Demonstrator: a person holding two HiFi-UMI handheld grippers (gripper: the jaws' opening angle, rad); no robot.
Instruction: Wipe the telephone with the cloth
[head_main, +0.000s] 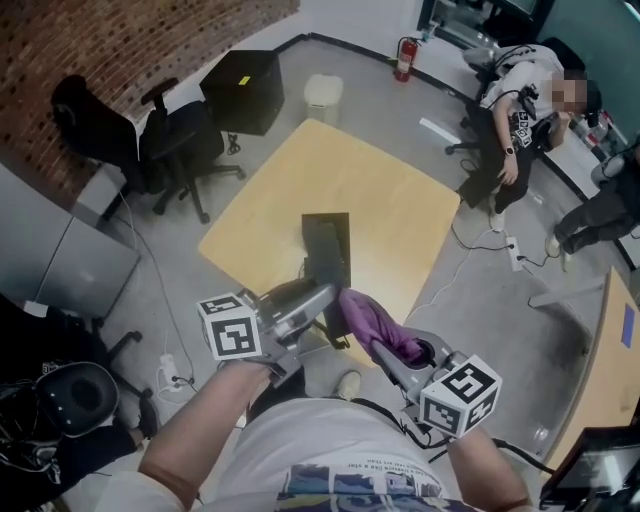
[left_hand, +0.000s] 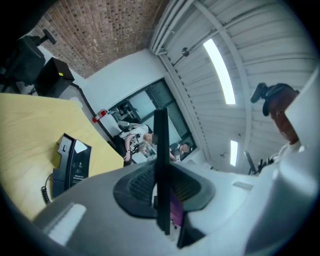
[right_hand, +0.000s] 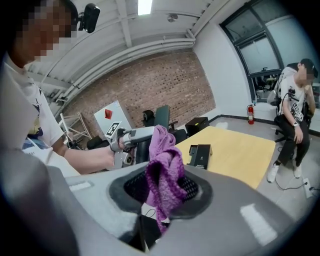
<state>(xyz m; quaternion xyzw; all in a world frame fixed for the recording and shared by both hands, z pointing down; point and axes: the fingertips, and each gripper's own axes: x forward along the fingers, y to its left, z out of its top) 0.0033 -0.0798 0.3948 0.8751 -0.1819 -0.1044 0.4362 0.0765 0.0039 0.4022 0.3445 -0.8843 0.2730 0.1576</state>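
— Starting with the head view: where's the phone?
— The telephone (head_main: 325, 228) lies on the yellow table (head_main: 340, 160), by the edge nearest you. Your left gripper (head_main: 322, 295) is low over that edge, and your right gripper (head_main: 378, 345) is just beside it with the purple cloth (head_main: 368, 315) bunched at its tip. Cloth and telephone are apart.
— Left gripper view?
— Your jaws are clenched on a thin dark slab (left_hand: 161, 145), seen edge-on and upright between the pads. Can't tell what it is. The telephone (left_hand: 72, 162) sits on the table (left_hand: 25, 130) off to the left, with its coiled cord at the near side. A sliver of the cloth (left_hand: 176, 210) shows just behind the slab.
— Right gripper view?
— Your jaws are grasping the cloth (right_hand: 165, 170), which stands up out of them in a loose wad. Past it, your left gripper (right_hand: 150, 134) holds the slab (right_hand: 161, 116) upright, close to the cloth; I can't tell whether they touch. The telephone (right_hand: 200, 156) is further back on the table (right_hand: 235, 155), untouched by either gripper.
— Anything else?
— A seated person (right_hand: 295, 110) beyond the table, by the window.
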